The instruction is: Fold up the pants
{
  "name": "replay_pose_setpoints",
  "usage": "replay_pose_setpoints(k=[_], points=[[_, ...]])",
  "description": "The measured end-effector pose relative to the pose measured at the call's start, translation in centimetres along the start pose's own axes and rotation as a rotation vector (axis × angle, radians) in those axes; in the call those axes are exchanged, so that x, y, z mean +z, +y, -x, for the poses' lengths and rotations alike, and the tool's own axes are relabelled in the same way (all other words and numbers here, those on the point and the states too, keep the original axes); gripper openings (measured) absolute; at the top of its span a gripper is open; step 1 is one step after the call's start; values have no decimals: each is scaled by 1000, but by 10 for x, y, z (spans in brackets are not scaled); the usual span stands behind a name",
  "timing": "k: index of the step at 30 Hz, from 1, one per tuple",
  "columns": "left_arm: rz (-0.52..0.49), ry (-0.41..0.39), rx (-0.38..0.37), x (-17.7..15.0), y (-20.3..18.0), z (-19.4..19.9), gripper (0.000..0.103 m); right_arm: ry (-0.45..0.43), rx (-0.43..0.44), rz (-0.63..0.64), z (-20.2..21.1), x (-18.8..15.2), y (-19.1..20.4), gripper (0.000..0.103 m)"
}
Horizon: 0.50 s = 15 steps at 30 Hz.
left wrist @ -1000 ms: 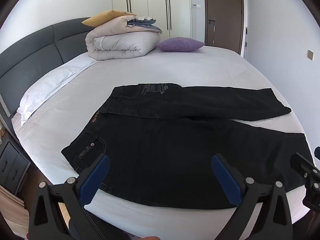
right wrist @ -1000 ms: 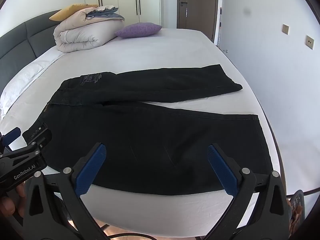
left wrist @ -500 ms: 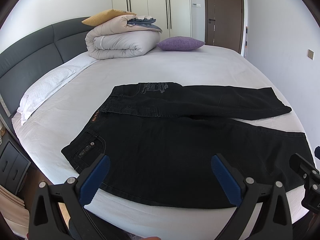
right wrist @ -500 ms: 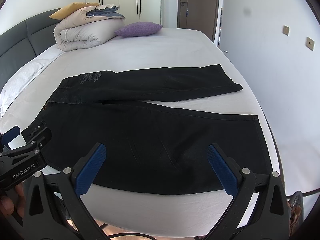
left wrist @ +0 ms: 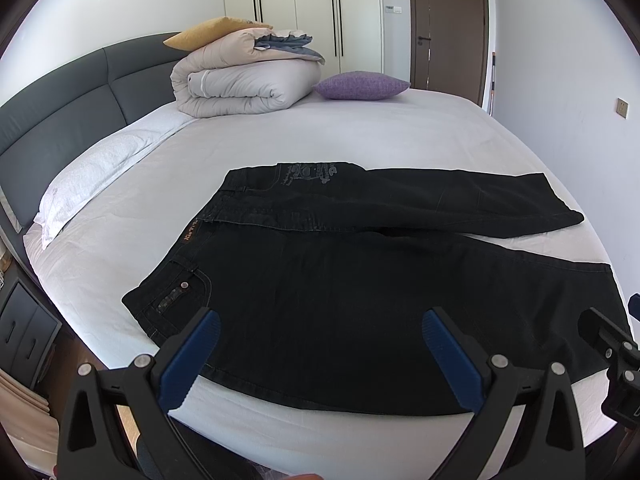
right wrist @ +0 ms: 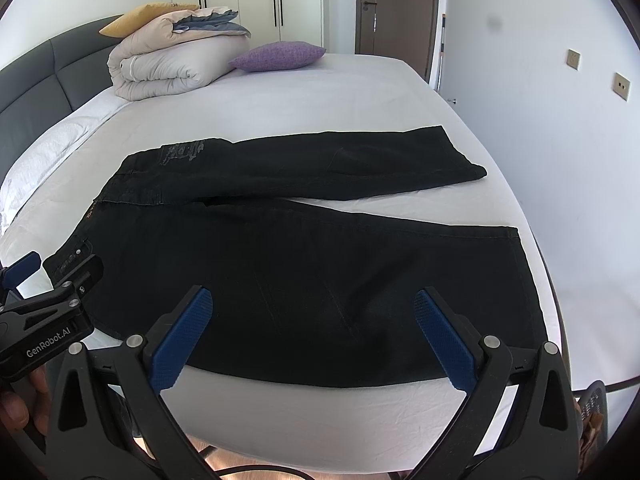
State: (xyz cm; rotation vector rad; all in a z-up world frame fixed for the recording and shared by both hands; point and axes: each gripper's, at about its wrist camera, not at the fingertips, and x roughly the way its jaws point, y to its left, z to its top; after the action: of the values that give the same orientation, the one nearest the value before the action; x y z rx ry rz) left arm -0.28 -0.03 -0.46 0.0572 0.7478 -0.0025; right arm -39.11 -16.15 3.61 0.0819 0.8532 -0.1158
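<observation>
Spread flat across the near part of the bed [left wrist: 360,136], the black pants [left wrist: 360,300] are seen with the waistband toward the left and the two legs running to the right. The near leg lies along the bed's near edge, while the far leg is angled away from it, so that a wedge of white sheet is left between the two hems.

The left claw [left wrist: 320,340] is held with its blue-padded fingers wide apart and nothing between them. It hovers just short of the bed's near edge, with the hip and upper part of the near leg directly ahead of it; the pocket with its rivet is seen just beyond the left finger. No contact with the fabric can be made out.

The right claw [right wrist: 314,320] is likewise spread wide and empty, and is held beside the left one at the same near edge. The lower part of the near leg lies ahead of it, and the hem is found off to its right.

A folded duvet [left wrist: 244,80] and a purple cushion [left wrist: 360,86] are set at the far end of the bed, well apart from the pants. A white pillow [left wrist: 92,172] is laid against the grey headboard [left wrist: 60,128].
</observation>
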Motion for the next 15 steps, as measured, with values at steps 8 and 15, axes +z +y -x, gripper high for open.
replay_pose_setpoints(k=[8, 15], points=[[-1, 2, -1, -3, 0, -1, 103, 2, 2, 0, -1, -3, 1, 103], [0, 3, -1, -3, -1, -1, 103, 8, 4, 2, -3, -4, 3, 103]])
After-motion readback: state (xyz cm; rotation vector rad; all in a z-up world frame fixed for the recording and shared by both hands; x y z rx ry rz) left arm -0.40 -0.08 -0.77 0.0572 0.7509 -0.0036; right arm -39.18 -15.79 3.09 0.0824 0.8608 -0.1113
